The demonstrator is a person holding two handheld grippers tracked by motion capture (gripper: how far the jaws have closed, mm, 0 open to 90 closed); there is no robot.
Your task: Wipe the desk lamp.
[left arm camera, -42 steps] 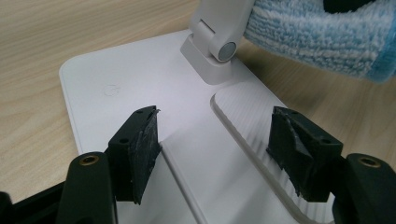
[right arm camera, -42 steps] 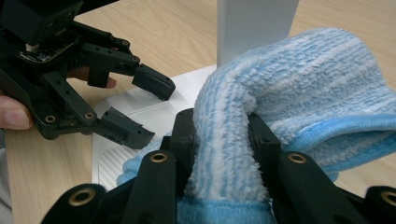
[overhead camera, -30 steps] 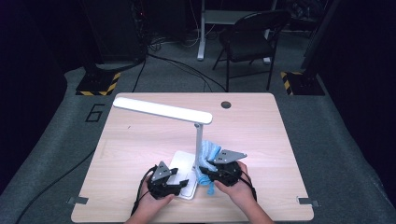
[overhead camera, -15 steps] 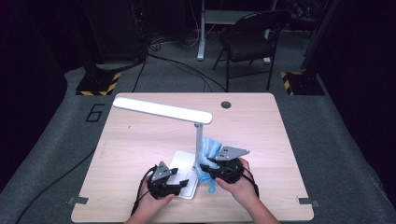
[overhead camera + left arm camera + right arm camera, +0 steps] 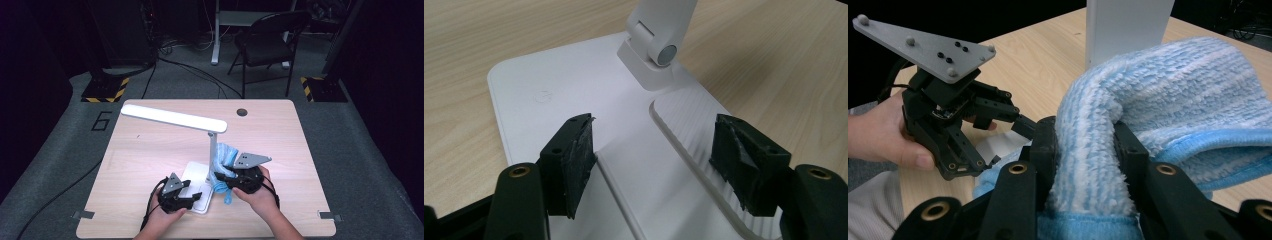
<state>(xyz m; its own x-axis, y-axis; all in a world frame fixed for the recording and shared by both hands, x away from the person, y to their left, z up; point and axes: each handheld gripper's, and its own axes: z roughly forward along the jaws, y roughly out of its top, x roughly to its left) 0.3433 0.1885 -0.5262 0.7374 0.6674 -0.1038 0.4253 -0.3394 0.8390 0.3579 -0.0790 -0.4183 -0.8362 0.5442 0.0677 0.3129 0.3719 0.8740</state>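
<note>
So the right gripper (image 5: 223,178) is clamped on a fluffy blue cloth (image 5: 1168,100), pressed right up against the white lamp's post (image 5: 213,155). Meanwhile the left gripper (image 5: 654,150) sits with its 2 jaws spread wide over the lamp base (image 5: 574,80), gripping nothing. All of it is near the front edge of the wooden table (image 5: 150,150).
</note>
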